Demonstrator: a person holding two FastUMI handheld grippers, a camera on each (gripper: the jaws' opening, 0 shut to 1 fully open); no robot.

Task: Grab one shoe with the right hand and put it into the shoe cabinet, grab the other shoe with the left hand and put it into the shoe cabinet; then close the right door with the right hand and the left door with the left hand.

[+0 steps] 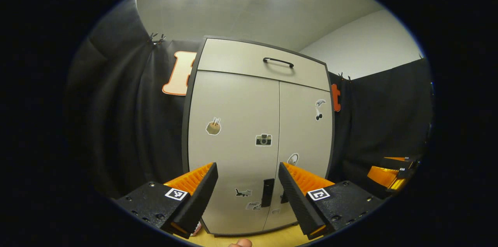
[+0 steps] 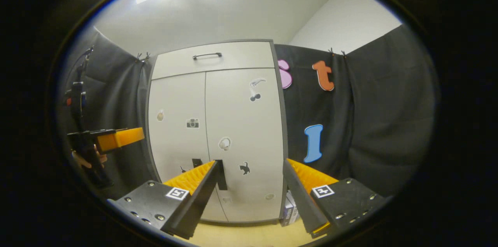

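Both doors of the shoe cabinet (image 1: 258,138) stand flush, no shoe visible, as the left gripper (image 1: 248,184) and right gripper (image 2: 249,183) hover wide and empty before it, best held back from the panels.

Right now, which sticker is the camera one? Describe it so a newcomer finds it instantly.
Start at the pale shoe cabinet against the black cloth, both doors shut under a top drawer. On the left door, near the centre seam at mid height, sits the camera sticker. It is the squarish dark one; the neighbours are rounder or pale.
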